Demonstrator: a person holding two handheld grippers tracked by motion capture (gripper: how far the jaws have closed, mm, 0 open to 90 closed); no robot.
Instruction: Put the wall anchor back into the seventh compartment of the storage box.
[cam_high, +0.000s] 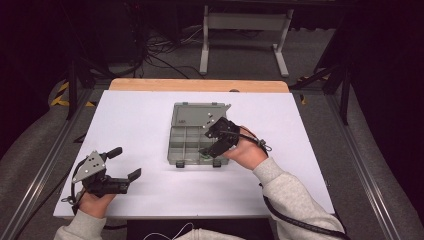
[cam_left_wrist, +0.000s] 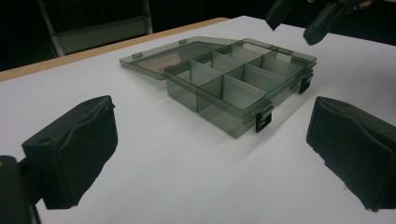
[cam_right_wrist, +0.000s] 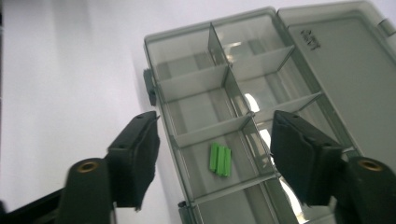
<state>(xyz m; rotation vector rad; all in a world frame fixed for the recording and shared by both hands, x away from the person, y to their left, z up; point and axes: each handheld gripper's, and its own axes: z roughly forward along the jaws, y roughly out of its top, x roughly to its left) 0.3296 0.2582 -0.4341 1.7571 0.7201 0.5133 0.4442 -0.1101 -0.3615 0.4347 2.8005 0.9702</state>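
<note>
bare table (cam_high: 135, 130) beside open box (cam_high: 192, 142)

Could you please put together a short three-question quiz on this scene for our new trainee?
1. True or false: the lid of the organiser box is shut.
2. What colour is the small piece lying in one compartment? A) red B) green C) blue
3. Which gripper hangs over the box: the left gripper or the right gripper?

Key: 1 false, the lid lies open. 2 B. 3 the right gripper, jaws apart; the left one is off to the side, over the white table, jaws apart too.
</note>
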